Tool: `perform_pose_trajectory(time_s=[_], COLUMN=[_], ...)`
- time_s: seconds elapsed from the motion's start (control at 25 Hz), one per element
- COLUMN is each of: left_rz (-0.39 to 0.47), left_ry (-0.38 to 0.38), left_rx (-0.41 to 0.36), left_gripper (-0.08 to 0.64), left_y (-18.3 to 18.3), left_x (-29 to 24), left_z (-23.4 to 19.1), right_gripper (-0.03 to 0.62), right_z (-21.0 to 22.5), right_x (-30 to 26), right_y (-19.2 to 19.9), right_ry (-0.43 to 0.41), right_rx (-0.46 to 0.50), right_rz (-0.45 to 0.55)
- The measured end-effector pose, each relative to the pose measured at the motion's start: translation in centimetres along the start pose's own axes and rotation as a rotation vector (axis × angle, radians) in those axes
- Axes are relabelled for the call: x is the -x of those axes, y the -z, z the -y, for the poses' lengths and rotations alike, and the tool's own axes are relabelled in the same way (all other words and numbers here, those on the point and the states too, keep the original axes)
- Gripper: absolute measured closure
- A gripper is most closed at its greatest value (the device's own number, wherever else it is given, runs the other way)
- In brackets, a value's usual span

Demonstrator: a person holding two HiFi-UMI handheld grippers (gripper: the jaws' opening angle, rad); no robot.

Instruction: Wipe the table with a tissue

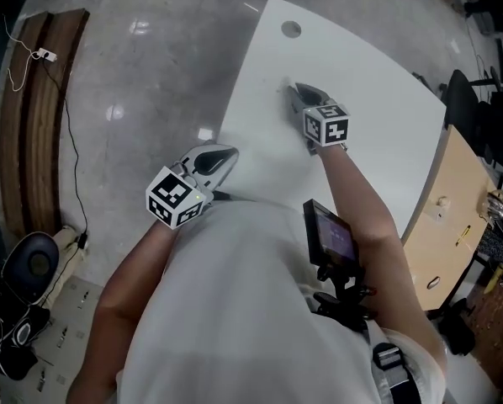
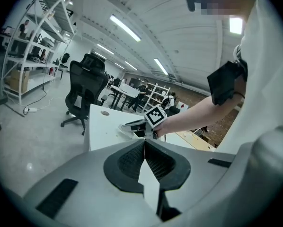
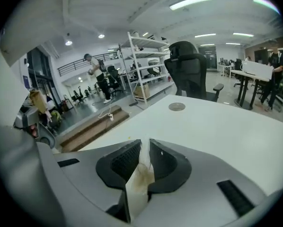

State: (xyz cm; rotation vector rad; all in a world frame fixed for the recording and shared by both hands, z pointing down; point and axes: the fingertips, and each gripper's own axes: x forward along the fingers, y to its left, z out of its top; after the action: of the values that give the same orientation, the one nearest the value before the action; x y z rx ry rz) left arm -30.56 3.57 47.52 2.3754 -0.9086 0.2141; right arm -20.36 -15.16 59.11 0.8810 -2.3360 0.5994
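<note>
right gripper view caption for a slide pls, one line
Right gripper shut on a stained tissue, white table ahead and a black office chair beyond it.

Right claw (image 1: 296,93) over table (image 1: 378,116) — left claw (image 1: 225,156) at near edge

The surface (image 1: 361,141) was plain white, with a grey round cap (image 1: 291,29) near its far edge. The tissue (image 3: 140,176) was white, marked by a brownish-yellow stain. The right gripper (image 1: 295,91) and the left gripper (image 1: 226,152) were both pale grey, with black ribbed pads (image 3: 125,162) inside the jaws. Each carried a cube (image 1: 327,125) patterned in black and white squares. The floor (image 1: 134,99) was glossy mottled grey. The office chair (image 3: 191,67) was black, the steps (image 1: 45,99) brown wood, and the person's shirt (image 1: 235,310) white.
</note>
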Motion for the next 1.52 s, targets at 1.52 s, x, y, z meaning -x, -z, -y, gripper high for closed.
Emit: perform_pose_trajectory(time_s=[1.52], left_rz=[0.022], left_ry=[-0.055], left_rx=[0.013], left_gripper=[0.554], left_y=[0.6], left_x=[7.3], left_z=[-6.4], right_gripper=[0.529], right_z=[-3.9], right_x=[-5.5], right_y=[-1.1], right_ry=[0.062], right_rx=[0.021], right_rz=[-0.002])
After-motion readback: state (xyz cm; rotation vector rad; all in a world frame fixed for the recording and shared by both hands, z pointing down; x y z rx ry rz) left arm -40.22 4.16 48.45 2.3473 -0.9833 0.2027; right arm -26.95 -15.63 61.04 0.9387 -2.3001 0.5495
